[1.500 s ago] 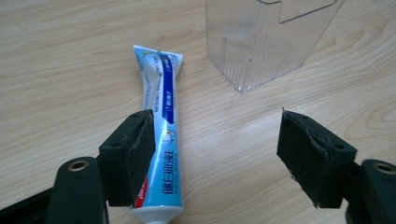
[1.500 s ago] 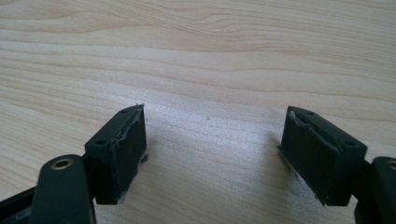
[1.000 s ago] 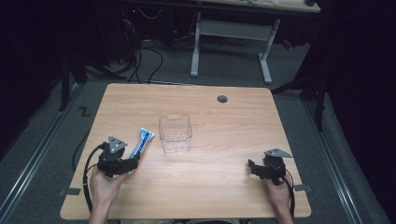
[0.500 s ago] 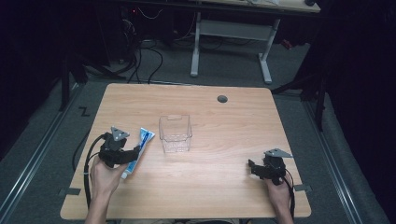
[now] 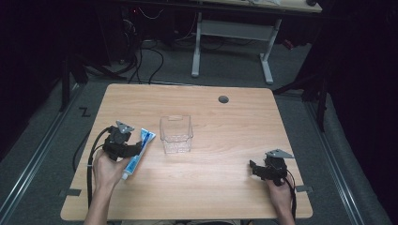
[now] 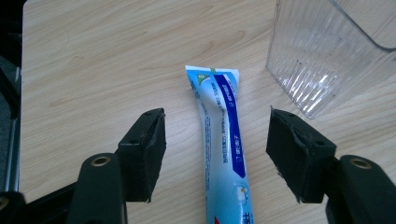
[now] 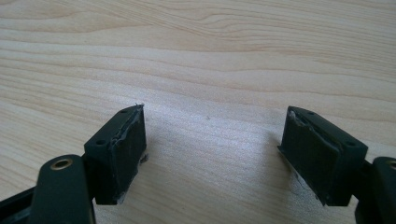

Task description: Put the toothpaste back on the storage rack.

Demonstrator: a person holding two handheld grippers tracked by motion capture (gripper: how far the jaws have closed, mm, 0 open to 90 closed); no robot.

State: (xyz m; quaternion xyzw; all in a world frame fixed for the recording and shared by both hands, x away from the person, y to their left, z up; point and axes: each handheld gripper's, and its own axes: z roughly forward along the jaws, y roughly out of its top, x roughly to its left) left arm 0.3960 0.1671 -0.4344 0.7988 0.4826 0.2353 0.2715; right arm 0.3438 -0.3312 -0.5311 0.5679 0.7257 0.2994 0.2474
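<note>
1. I saw a pale wood table (image 5: 225, 136) on grey carpet in a dark room.
2. My left gripper (image 6: 215, 154), jaws closing but untouching, straddled the tube (image 6: 223, 140) beside the clear bin (image 6: 322, 51).
3. My right gripper (image 7: 212, 154) gaped empty.
4. The tube's cap end was cut off.
</note>
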